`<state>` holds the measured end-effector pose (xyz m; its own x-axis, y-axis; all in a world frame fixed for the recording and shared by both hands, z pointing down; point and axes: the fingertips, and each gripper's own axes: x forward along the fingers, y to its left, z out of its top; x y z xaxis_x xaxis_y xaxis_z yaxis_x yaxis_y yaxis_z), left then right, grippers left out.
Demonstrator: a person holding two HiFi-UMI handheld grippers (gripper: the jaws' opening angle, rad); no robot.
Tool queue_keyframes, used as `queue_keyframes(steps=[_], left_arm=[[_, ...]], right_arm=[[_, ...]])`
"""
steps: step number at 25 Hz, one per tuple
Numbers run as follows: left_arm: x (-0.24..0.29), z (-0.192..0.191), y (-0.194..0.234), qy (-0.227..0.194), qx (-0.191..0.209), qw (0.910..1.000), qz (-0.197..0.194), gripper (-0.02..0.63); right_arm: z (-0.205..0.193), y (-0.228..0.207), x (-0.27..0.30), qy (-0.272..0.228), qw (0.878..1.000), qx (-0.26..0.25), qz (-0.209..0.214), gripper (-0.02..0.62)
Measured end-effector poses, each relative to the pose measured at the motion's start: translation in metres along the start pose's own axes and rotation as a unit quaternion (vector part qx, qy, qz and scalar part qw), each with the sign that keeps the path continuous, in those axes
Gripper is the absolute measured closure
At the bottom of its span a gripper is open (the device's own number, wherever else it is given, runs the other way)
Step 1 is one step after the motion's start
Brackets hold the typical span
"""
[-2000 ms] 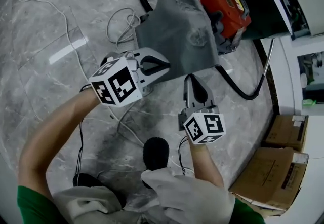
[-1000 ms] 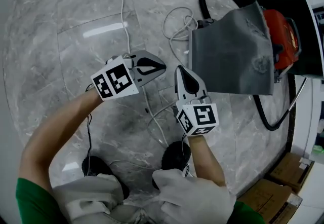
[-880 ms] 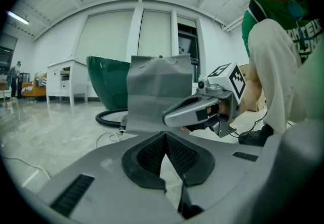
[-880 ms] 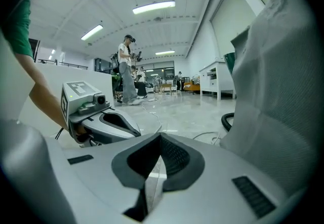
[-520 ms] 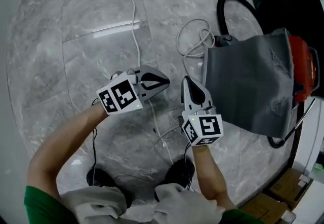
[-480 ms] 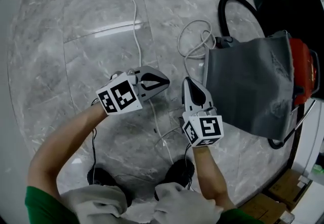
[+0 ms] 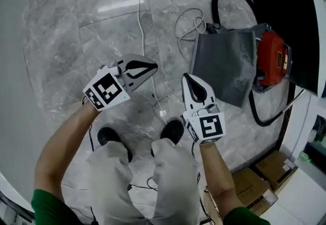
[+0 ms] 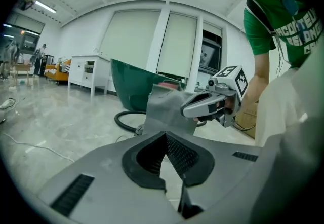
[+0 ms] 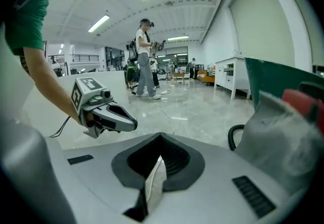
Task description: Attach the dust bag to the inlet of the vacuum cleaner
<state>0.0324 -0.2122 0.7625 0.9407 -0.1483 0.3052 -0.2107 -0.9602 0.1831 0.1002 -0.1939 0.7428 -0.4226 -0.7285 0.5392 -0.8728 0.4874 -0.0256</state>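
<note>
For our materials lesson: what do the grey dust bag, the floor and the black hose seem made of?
Dust bag: probably cloth, matt; it creases and sags.
Floor: polished stone or stone-look tile; grey veins, bright reflections.
Hose: likely rubber or plastic; it curves in a loop.

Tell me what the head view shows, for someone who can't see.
A person looks down at two shut, empty grippers, the left gripper and the right gripper, held above a marble floor. To the right, a grey dust bag lies against a red vacuum cleaner, touched by neither.
</note>
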Motion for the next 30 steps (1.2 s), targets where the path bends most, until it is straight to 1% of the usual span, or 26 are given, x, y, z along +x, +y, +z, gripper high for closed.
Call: queue_keyframes(steps=[4,8,12,14,17,21,25,30], left_arm=[[-0.043,0.098,-0.041,-0.012,-0.02,0.9997,0.008,0.603],[-0.09,0.197,-0.077,-0.024,-0.038,0.9985,0.031,0.604],[-0.137,0.279,-0.098,-0.028,-0.049,0.9966,0.06,0.603],[-0.16,0.314,-0.108,-0.031,-0.063,0.9946,0.077,0.603],[-0.194,0.361,-0.132,-0.035,-0.089,0.9904,0.099,0.603],[-0.237,0.412,-0.163,-0.048,-0.114,0.9848,0.122,0.603],[-0.273,0.459,-0.184,-0.076,-0.115,0.9812,0.135,0.603],[-0.32,0.499,-0.215,-0.107,-0.116,0.9761,0.15,0.603]], right_arm=[[0.086,0.02,-0.073,0.005,1.0,0.002,0.006,0.588],[0.171,0.038,-0.142,0.003,1.0,0.001,0.015,0.588],[0.245,0.051,-0.193,-0.004,1.0,0.017,0.011,0.588],[0.277,0.061,-0.218,-0.005,1.0,0.03,0.009,0.588],[0.315,0.083,-0.256,0.001,0.999,0.045,0.007,0.588],[0.365,0.105,-0.3,0.0,0.998,0.055,-0.007,0.588],[0.417,0.117,-0.336,-0.016,0.998,0.053,-0.021,0.588],[0.458,0.157,-0.383,-0.033,0.999,0.037,-0.009,0.588]])
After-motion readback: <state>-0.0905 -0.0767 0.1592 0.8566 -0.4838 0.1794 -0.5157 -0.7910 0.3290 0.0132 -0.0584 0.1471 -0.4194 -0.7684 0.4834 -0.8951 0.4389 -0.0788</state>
